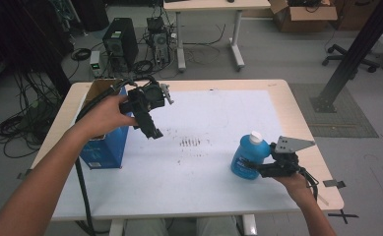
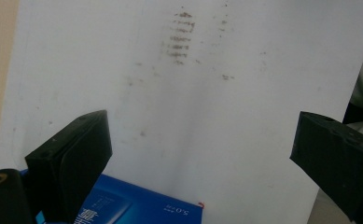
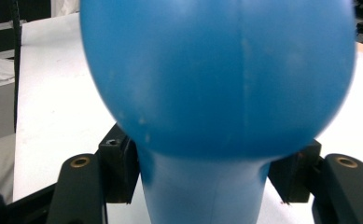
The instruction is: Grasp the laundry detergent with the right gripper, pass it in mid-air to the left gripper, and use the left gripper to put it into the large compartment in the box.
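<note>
One "5.0" on blue box [image 2: 137,207], probably.

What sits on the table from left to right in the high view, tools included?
Blue box → left tool, held open above the white mat → dark smudge marks on the mat → blue bottle → right tool, shut on the bottle.

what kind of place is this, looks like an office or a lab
Most likely a robotics or engineering lab, not a plain office. Desktop computer towers sit on the floor among loose cables, a cardboard box lies beyond, and a person works hand-held grippers over a white mat.
</note>
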